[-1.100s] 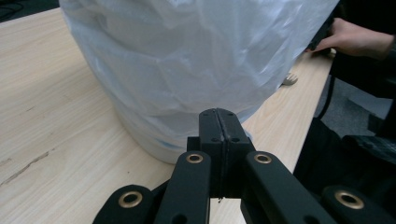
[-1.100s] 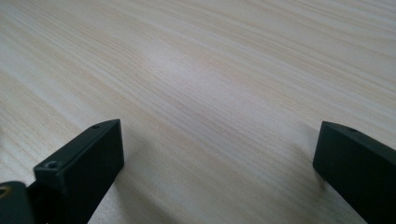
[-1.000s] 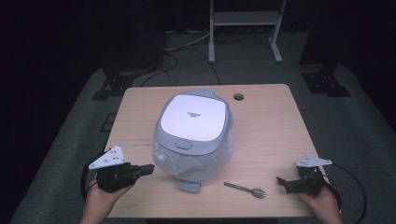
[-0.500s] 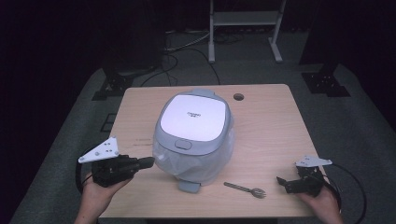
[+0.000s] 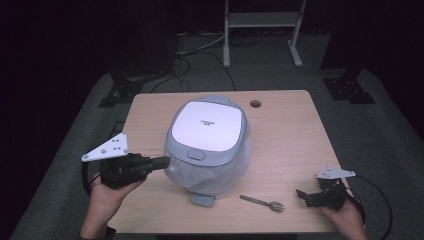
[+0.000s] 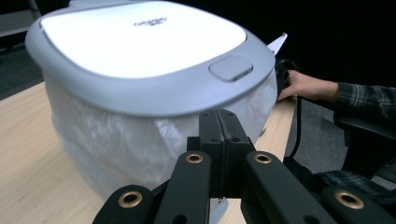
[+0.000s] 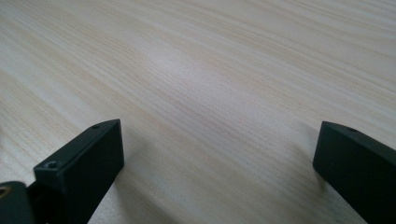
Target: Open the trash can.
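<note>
The cooker sits mid-bench, its body wrapped in thin, crinkly plastic that looks slippery and tearable. It is probably bulky and fairly heavy, so the stiff grey lid rim or latch button seems the better hold. The left hand-held gripper, jaws pressed together, points at its side. The right hand-held gripper rests spread wide near the fork.

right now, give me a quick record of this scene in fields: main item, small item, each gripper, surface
main item: grey-and-white lidded bin with clear plastic liner, lid down, mid-table
small item: fork lying flat in front of the bin, toward the right
left gripper: jaws shut, tips close to the bin's left side; contact unclear
right gripper: jaws open, low at the table's near right corner, holding nothing
surface: light wooden table with a round cable hole at the back
</note>
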### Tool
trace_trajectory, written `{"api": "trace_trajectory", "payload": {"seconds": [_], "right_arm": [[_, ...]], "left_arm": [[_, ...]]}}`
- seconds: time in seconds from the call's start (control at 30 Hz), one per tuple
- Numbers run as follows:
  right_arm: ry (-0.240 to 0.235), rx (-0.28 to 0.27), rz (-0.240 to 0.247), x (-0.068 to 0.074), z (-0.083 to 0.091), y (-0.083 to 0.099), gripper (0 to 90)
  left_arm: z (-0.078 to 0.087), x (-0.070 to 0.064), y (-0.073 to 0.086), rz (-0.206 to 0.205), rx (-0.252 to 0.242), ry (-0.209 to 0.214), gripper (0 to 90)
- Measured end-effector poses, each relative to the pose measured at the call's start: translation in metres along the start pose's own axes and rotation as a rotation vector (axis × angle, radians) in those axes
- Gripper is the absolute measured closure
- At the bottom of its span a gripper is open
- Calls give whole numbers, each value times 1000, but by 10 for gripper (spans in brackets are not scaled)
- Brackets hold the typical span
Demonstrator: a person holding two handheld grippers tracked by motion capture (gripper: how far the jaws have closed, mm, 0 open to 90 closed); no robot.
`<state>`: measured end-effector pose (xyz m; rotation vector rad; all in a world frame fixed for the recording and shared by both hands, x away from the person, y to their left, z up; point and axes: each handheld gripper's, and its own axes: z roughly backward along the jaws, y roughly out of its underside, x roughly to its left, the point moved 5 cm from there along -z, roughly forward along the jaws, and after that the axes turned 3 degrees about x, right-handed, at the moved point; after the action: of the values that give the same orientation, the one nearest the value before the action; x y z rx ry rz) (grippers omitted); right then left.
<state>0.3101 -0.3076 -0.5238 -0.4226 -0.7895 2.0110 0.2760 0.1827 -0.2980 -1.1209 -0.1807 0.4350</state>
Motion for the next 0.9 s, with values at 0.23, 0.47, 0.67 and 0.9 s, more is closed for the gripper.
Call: {"api": "trace_trajectory", "payload": {"seconds": [0.23,0.47,0.67,0.9], "right_arm": [[0,0,0,0,0,0,8],[0,0,0,0,0,0,9],[0,0,0,0,0,0,8],[0,1,-1,0,0,0,8]], "left_arm": [[-9,-5,-13,-24,-8,27,899],[-16,-7,-25,-44,-27,44,899],[-24,-10,-34,-66,-36,56,899],[-37,-12,-39,-83,-24,68,899]]}}
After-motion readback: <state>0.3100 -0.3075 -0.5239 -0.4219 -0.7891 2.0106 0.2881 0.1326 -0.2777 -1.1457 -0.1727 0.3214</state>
